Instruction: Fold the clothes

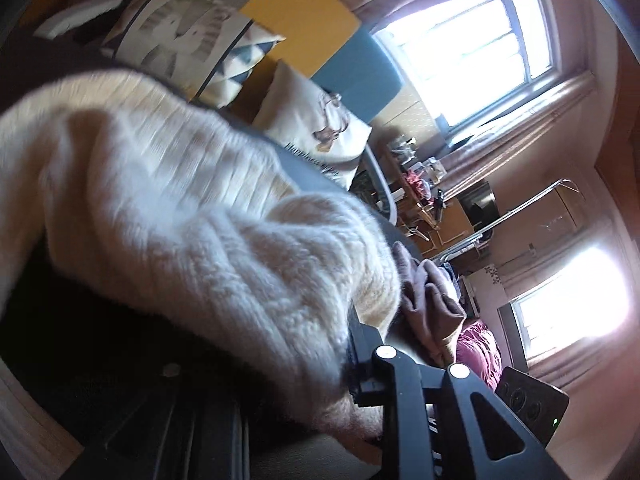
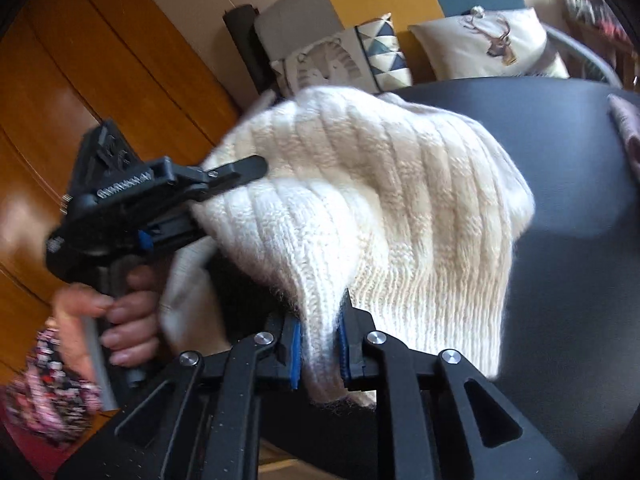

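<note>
Both claws have hold of the cream knitted sweater (image 2: 360, 208). The right claw (image 2: 320, 354) is closed on it, a fold of rib pinched between the blue pads. The left claw (image 2: 224, 184), seen from the right wrist view, is clamped on an upper edge of the knit, with a person's hand (image 2: 116, 320) round its grip. From the left wrist view I can't see the left claw's tips; the knit covers them.

Sweater is bunched and lifted, draped between the two claws, partly resting on the dark round worktop (image 2: 560, 184). Beyond the sweater, at the worktop's far side, stand two cushions, one with a deer print (image 2: 492, 44). At the worktop's right edge lies a heap of pinkish-brown cloth (image 1: 432, 300).

For the step I judge to be in hand, lifting the sweater to spread it for the fold:
- I'd keep both pinches firm; chunky knit slips.
- Draw the claws apart until the edge between them runs straight.
- Lower it over bare worktop, clear of the pinkish-brown cloth.

Sweater itself: thick ribbed knit, fuzzy fibres at the edges, heavy drape, sags in soft folds. Frames are motion-blurred.
</note>
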`<state>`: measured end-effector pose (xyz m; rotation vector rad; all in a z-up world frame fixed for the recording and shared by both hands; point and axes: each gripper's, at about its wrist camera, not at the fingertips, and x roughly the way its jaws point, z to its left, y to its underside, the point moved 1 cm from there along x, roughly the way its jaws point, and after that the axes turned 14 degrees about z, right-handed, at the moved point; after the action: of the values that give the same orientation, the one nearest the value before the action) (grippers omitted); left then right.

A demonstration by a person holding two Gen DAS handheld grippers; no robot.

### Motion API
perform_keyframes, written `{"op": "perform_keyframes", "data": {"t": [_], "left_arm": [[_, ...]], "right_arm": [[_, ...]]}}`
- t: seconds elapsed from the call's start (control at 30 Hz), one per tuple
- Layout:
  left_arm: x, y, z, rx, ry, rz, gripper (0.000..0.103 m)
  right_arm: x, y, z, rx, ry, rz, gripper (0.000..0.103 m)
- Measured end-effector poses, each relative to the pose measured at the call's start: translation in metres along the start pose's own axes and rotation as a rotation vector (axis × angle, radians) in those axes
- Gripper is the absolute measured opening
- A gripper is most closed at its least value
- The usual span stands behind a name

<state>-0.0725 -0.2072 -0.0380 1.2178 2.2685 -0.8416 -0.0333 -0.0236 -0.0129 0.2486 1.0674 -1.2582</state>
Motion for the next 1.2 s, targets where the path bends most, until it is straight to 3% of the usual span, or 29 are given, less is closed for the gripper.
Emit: {"op": "perform_keyframes", "data": {"t": [0.17, 0.37, 0.57, 0.7, 0.97, 1.2], "left_arm": [[-0.027, -0.019, -0.005, 0.006, 0.031, 0.013, 0.023], [-0.04, -0.028, -0.011, 0.031, -0.024, 0.045, 0.023], [-0.053, -0.041, -0.021, 0.059, -0.03, 0.066, 0.023], [-0.06, -0.044, -0.026, 0.094, -0.092, 0.095, 0.023], [-0.048, -0.016, 0.004, 0.096, -0.282, 0.187, 0.023], [-0.022, 0.014, 0.032, 0.138, -0.497, 0.241, 0.024]], "right_arm": [[-0.01, -0.002, 0.004, 0.067, -0.222, 0.021, 0.015], [-0.004, -0.003, 0.014, 0.121, -0.342, 0.041, 0.015], [-0.012, -0.016, 0.02, 0.154, -0.503, 0.032, 0.015], [-0.01, -0.016, 0.033, 0.108, -0.519, 0.058, 0.015], [0.044, 0.017, 0.031, 0.133, -0.501, 0.24, 0.015], [0.095, 0.04, 0.03, 0.144, -0.417, 0.371, 0.015]]}}
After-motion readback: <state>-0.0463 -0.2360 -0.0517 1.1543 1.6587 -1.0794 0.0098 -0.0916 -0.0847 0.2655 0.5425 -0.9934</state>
